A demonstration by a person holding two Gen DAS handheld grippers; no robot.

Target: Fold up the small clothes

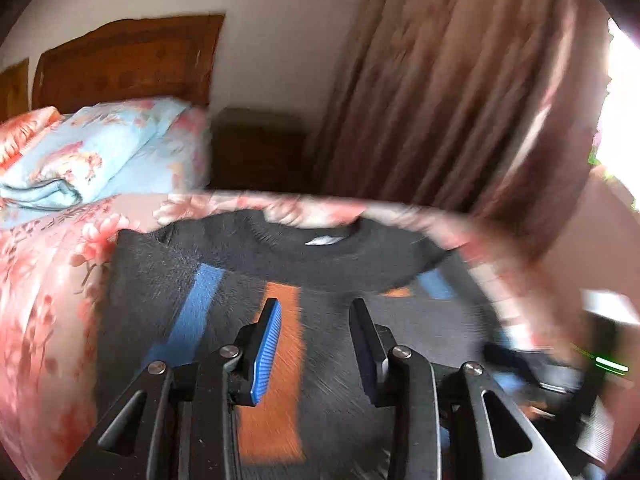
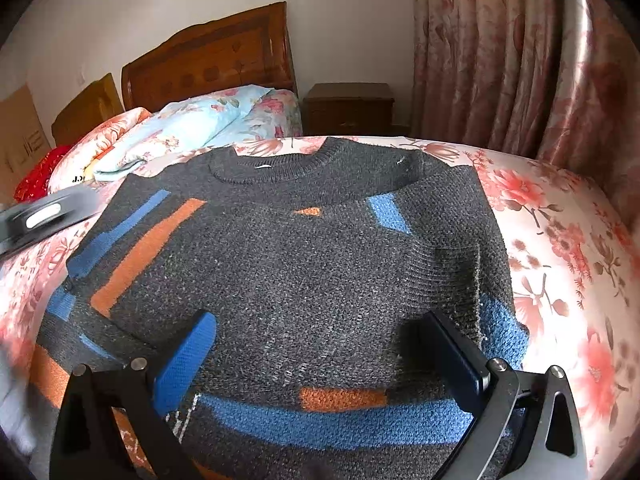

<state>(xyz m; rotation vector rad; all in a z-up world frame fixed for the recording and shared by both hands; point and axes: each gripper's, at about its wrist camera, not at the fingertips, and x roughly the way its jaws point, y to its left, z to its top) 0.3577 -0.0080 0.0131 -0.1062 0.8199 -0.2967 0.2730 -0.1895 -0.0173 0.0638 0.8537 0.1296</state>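
A dark grey knitted sweater (image 2: 304, 264) with blue and orange stripes lies flat on the pink floral bed cover (image 2: 560, 248), its neck towards the headboard. Its right sleeve looks folded in over the body. My right gripper (image 2: 320, 318) stands wide open just above the sweater's lower part, with nothing pinched. In the blurred left wrist view, my left gripper (image 1: 315, 304) is open over the sweater (image 1: 340, 256) near an orange stripe, and the gap between its fingers is empty. A blurred grey device (image 2: 44, 216) shows at the left edge of the right wrist view.
A folded light blue floral quilt (image 2: 192, 128) and a wooden headboard (image 2: 208, 64) are at the far left. A dark nightstand (image 2: 348, 108) stands behind the bed. Pink curtains (image 2: 500, 52) hang on the right. The bed's edge curves away right of the sweater.
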